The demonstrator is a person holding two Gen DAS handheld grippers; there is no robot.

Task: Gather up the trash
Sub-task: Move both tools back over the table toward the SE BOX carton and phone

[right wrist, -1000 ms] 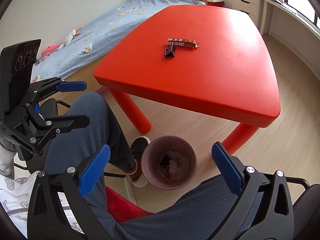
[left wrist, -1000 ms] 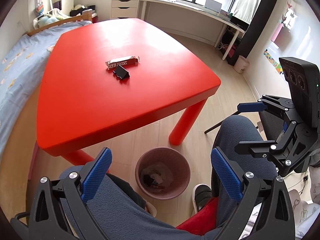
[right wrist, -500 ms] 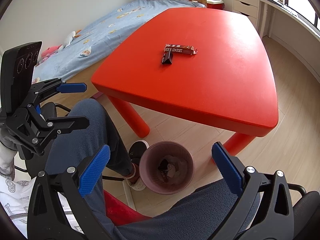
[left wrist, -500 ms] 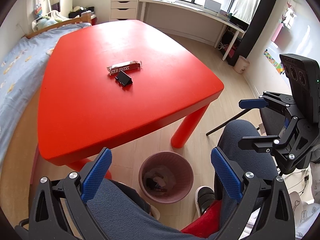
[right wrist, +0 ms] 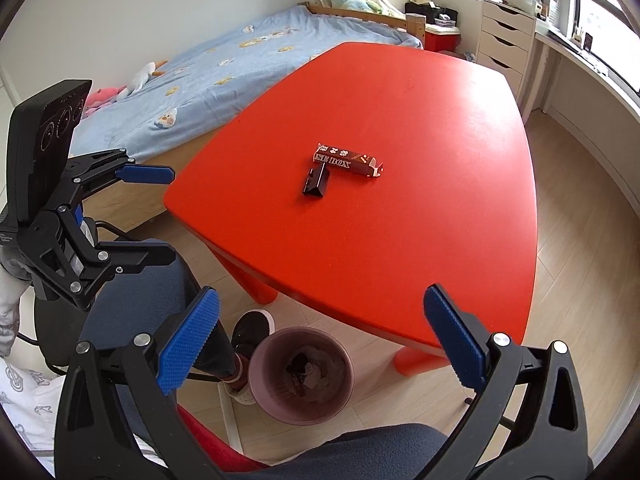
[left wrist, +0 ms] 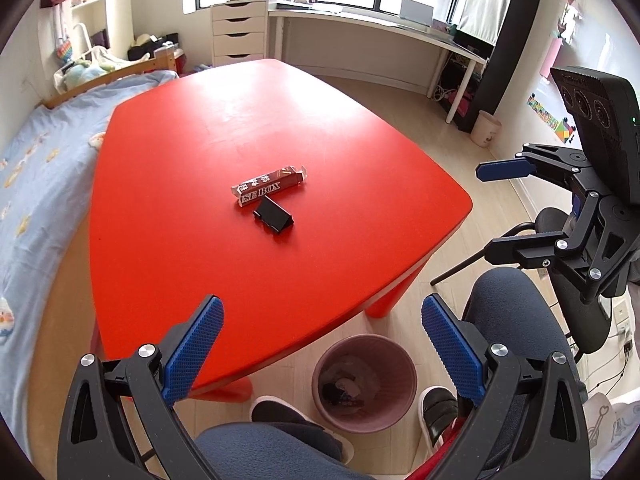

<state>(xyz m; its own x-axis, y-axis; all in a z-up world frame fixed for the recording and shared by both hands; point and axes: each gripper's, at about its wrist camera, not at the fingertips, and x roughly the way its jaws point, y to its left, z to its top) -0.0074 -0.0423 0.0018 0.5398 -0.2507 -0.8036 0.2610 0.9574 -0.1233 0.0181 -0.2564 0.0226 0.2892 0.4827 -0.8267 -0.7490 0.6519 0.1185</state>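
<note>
A brown snack box (left wrist: 269, 185) (right wrist: 347, 164) lies near the middle of the red table (left wrist: 192, 248) (right wrist: 420, 240). A small black folded package (left wrist: 273, 215) (right wrist: 316, 180) rests against it on the near side. On the floor under the table's near edge stands a mauve trash bin (left wrist: 364, 382) (right wrist: 301, 376) with litter inside. My left gripper (left wrist: 322, 342) (right wrist: 146, 216) is open and empty above the near table edge. Level with it, my right gripper (right wrist: 320, 344) (left wrist: 506, 216) is open and empty too.
A person's grey-trousered legs (left wrist: 508, 312) and shoes (right wrist: 250, 330) flank the bin. A blue bed (right wrist: 224, 76) runs along the table's left side. White drawers (left wrist: 239, 32), a long desk (left wrist: 380, 28) and a small white bin (left wrist: 485, 128) stand at the far wall.
Both grippers have risen and tilted up from over the bin toward the table, so the box and package sit nearer the centre of each view. Both stayed open.
</note>
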